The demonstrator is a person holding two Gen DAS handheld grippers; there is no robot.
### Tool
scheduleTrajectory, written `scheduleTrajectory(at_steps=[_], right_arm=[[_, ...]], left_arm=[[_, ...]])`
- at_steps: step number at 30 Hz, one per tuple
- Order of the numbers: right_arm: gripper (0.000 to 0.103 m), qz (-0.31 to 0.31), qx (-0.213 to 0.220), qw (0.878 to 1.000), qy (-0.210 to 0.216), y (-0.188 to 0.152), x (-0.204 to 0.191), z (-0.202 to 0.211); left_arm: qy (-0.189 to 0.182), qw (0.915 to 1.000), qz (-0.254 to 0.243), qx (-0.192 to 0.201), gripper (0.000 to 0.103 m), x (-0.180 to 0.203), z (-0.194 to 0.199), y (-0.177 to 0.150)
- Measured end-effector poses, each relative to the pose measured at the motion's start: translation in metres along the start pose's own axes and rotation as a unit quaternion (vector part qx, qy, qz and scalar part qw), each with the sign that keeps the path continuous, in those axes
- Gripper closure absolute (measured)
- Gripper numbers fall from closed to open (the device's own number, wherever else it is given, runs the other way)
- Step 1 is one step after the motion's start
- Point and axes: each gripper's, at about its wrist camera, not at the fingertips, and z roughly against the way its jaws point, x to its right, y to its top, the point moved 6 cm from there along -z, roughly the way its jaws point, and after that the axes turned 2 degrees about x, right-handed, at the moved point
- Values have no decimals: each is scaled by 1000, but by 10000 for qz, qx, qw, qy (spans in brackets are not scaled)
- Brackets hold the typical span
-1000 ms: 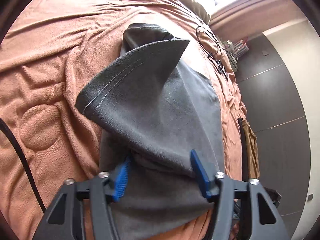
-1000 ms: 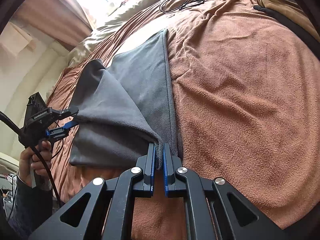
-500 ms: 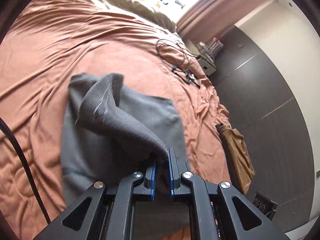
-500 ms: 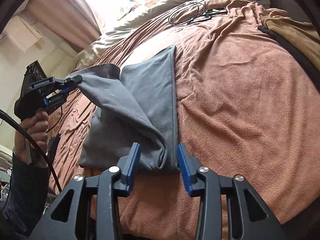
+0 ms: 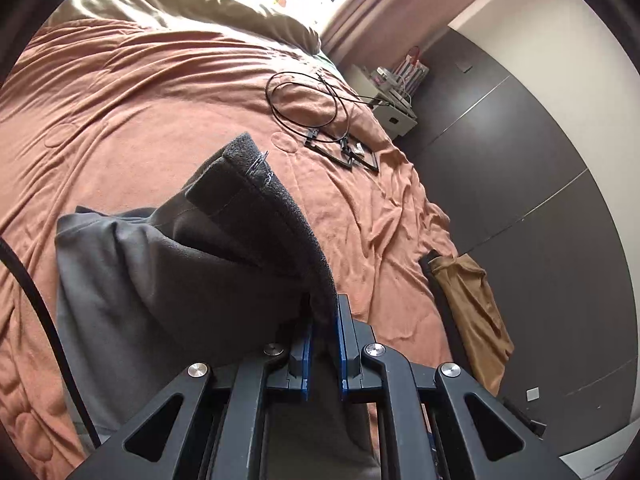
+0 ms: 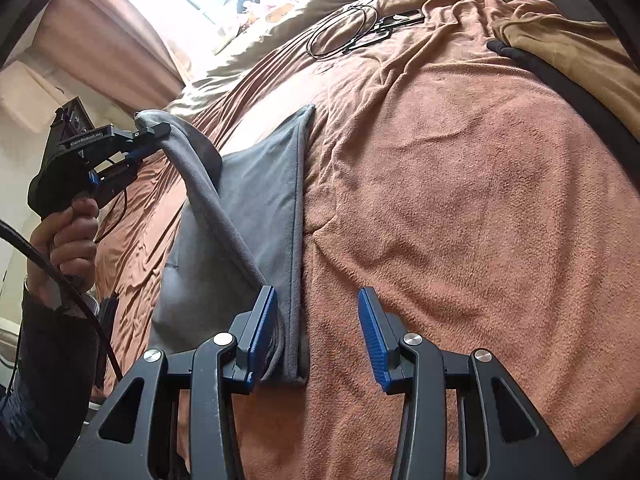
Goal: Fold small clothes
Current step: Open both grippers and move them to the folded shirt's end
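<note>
Grey fleece, a small garment [image 6: 256, 216], lay on the bed [image 6: 460, 200] near its front edge, and we had just swapped grips. Our left gripper [image 5: 323, 344] had clamped onto a hem and lifted it well clear of the blanket, while our right gripper [image 6: 316, 332] had let its corner go, jaws standing apart with the folded edge lying loose between them. We judged the fold half made, the raised flap ready to carry across. Only the right view showed our hand [image 6: 68, 236] and the flap stretched taut; only the left showed the stitched hem up close.
</note>
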Motion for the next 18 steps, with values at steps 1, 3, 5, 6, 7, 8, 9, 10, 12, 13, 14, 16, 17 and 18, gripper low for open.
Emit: scheduleTrajectory(at_steps=[1, 3, 5, 6, 7, 8, 9, 10, 12, 13, 14, 16, 17, 18], right_arm=[[63, -7, 6, 10000, -4, 2, 2, -1], [63, 9, 63, 10000, -15, 8, 6, -3], [63, 8, 77, 10000, 9, 11, 9, -5], [63, -6, 78, 10000, 12, 13, 10, -6], [63, -25, 79, 10000, 19, 15, 13, -8], [63, -54, 78, 9999, 35, 17, 15, -10], [63, -80, 82, 9999, 49, 18, 17, -11], [63, -101, 90, 9999, 51, 20, 19, -12], [63, -133, 102, 9999, 37, 24, 25, -15], [63, -159, 101, 9998, 30, 25, 27, -16], [63, -182, 92, 9998, 24, 26, 29, -18], [63, -219, 71, 9997, 0, 28, 32, -21], [63, -230, 65, 9997, -8, 29, 33, -22], [63, -238, 64, 9997, -14, 29, 33, -23]], left_arm=[[-7, 10000, -23, -29, 93, 2, -6, 2], [-34, 9999, -54, -85, 93, 4, -18, 4], [-43, 9998, -98, -144, 93, 5, -30, 7], [-43, 9998, -113, -178, 93, 6, -37, 8], [-52, 9997, -122, -209, 93, 6, -42, 9], [-59, 9996, -126, -247, 93, 6, -49, 9], [-60, 9995, -130, -283, 93, 6, -54, 10], [-57, 9993, -138, -328, 93, 5, -61, 10], [-61, 9991, -160, -400, 93, 5, -72, 9], [-65, 9989, -173, -440, 93, 5, -77, 9], [-71, 9987, -176, -470, 93, 6, -83, 9], [-115, 9984, -165, -525, 93, 7, -93, 9], [-139, 9982, -147, -559, 93, 7, -98, 8], [-141, 9980, -138, -594, 93, 8, -103, 8]])
